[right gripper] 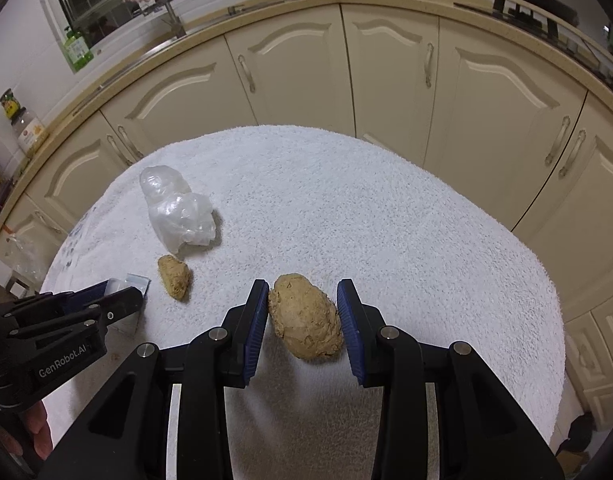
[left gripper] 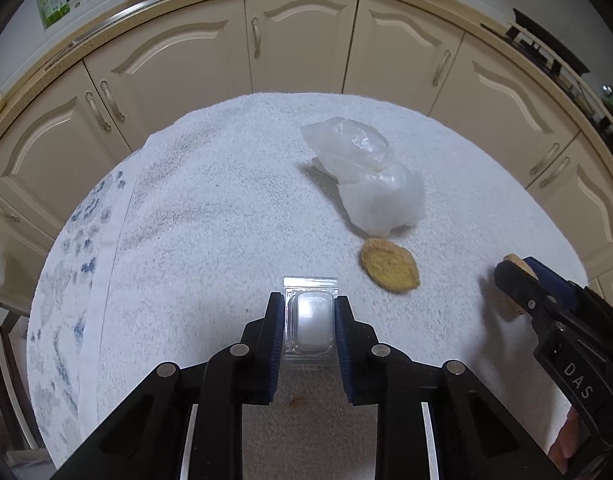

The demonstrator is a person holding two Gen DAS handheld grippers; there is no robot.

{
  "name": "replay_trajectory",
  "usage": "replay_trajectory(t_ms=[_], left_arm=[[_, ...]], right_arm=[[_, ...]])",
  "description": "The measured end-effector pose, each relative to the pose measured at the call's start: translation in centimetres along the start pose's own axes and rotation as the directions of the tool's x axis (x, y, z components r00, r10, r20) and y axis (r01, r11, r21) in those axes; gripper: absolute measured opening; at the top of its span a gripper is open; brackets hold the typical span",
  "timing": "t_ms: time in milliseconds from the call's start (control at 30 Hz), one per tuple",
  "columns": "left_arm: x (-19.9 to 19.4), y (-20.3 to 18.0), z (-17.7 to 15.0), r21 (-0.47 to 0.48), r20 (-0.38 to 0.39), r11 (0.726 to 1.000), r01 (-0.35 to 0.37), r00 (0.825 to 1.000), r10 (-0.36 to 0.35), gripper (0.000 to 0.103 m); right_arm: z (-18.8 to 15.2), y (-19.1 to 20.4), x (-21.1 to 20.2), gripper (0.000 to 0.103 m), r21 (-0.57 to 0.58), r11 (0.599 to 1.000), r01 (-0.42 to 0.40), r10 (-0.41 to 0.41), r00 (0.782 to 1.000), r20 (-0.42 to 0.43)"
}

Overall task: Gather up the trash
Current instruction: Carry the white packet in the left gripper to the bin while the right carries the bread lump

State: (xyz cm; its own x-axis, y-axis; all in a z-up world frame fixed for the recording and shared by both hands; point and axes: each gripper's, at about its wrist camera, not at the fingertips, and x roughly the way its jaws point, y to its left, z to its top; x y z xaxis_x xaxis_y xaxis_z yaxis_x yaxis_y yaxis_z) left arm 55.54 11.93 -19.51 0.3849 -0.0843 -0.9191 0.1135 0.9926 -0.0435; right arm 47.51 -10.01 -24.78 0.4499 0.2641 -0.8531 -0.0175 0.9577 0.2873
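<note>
Gripping trash with both claws over a towel-covered table.
Left gripper point(left gripper: 309, 314) is clamped on a clear blister pack point(left gripper: 309, 320) near the towel's point(left gripper: 210, 208) near edge, its lower part hidden by the fingers; right gripper point(right gripper: 302, 312) clasps a tan lump point(right gripper: 304, 316). 1 flat tan piece point(left gripper: 390, 264) and a crumpled plastic bag point(left gripper: 366, 180) lie mid-towel; the table's near edge is cut off.

Towel point(right gripper: 386, 208) bare rightward; crumpled bag point(left gripper: 366, 176), cookie point(left gripper: 390, 265) block centre.
</note>
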Motion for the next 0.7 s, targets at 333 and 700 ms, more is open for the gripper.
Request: replay_trajectory(t_ms=[333,700], left_arm=[[-5.2,-0.1,-3.8,-0.003,0.052,0.999,0.034,0.998,-0.034,0.020],[-11.1,-1.0,-8.7,-0.001,0.102,0.999,0.042,0.994,-0.042,0.020]], right_arm=[[-2.0,0.1,-3.9,0.036,-0.005,1.000,0.019,-0.019,1.000,0.015],[-5.5,-0.6,-8.3,0.036,0.011,0.999,0.038,-0.038,0.999,0.023]])
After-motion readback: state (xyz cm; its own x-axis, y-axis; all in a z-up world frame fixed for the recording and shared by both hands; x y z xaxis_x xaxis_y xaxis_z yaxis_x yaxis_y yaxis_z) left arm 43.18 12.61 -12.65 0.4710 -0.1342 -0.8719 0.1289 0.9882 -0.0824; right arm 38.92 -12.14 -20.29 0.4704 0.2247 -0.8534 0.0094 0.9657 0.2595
